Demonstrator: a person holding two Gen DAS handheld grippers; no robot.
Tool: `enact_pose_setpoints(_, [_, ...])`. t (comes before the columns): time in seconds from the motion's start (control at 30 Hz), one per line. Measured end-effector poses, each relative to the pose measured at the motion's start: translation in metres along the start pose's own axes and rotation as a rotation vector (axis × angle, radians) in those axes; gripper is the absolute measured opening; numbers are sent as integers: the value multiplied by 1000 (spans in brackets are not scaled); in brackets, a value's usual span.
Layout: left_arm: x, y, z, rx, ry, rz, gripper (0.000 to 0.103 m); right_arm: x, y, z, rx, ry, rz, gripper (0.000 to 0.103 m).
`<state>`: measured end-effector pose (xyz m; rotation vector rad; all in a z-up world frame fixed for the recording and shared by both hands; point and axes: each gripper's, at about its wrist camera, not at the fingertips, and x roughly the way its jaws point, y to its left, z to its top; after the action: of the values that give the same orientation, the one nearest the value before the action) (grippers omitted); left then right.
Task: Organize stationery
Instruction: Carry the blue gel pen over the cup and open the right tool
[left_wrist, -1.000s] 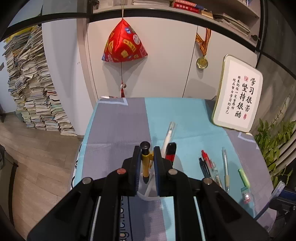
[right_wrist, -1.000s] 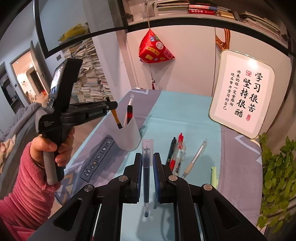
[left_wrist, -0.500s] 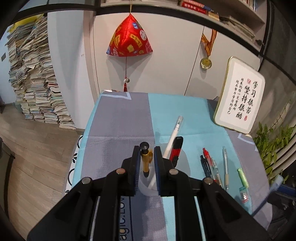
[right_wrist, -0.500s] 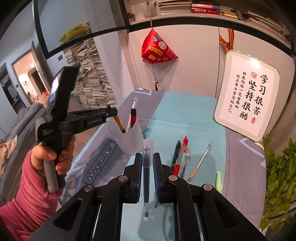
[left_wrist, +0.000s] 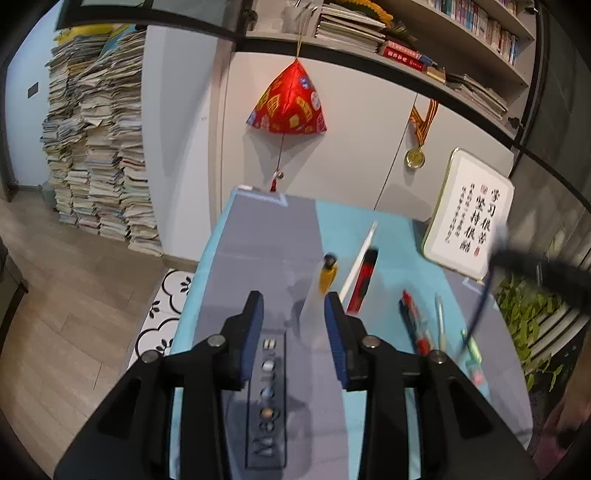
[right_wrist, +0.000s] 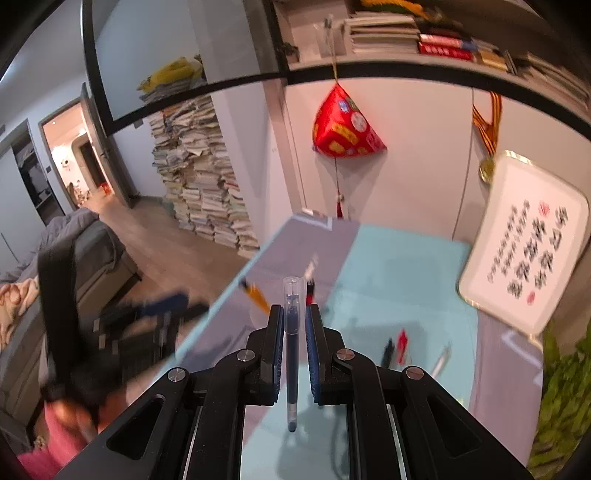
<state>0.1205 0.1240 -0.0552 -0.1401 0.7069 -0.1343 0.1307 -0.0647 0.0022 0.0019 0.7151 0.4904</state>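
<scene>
My left gripper (left_wrist: 293, 325) is open and empty, pulled back above the table. Just beyond it stands a translucent white pen cup (left_wrist: 314, 314) holding a yellow pen (left_wrist: 328, 275), a white pen (left_wrist: 360, 258) and a red-black pen (left_wrist: 365, 280). My right gripper (right_wrist: 294, 332) is shut on a blue gel pen (right_wrist: 292, 354) with a clear cap, held upright above the table. The cup's pens (right_wrist: 255, 293) show blurred beyond it. Several loose pens (left_wrist: 415, 325) lie on the cloth to the right of the cup.
A blue and grey tablecloth (left_wrist: 258, 240) covers the table. A framed calligraphy board (left_wrist: 469, 218) leans at the back right. A green highlighter (left_wrist: 471, 345) lies near the right edge, by a plant (left_wrist: 528, 310). Paper stacks (left_wrist: 96, 147) stand on the floor at the left.
My left gripper has opened, let go of the yellow pen in the cup, and drawn back and up. My right gripper has moved with the blue pen; both views are motion-blurred.
</scene>
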Motion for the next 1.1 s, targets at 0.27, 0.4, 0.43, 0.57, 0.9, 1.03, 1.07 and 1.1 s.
enact_pose_setpoints(0.27, [3,15,-37,-32,72,-2,33,38,18,42,1,-29,-15,13])
enact_pose_setpoints(0.4, [9,23,-49,-56,110,10,33,51,20,58,15,-56,-35,13])
enact_pose_setpoints(0.43, [9,24,-50,-63,114,11,33,53,22,61,13,-67,-41,13])
enact_pose_setpoints(0.57, [9,27,-54,-71,124,7,33,67,37,66,-63,-136,-74,12])
enact_pose_setpoints(0.9, [9,18,-54,-30,121,-18,33,112,36,46,-88,-93,-84,13])
enact_pose_setpoints(1.03, [12,13,-54,-17,127,-29,33,118,28,39,-79,-67,-89,13])
enact_pose_setpoints(1.07, [13,12,-54,-13,130,-32,33,120,26,37,-74,-54,-86,13])
enact_pose_setpoints(1.1, [14,11,-54,-11,133,-34,33,121,24,36,-67,-43,-81,13])
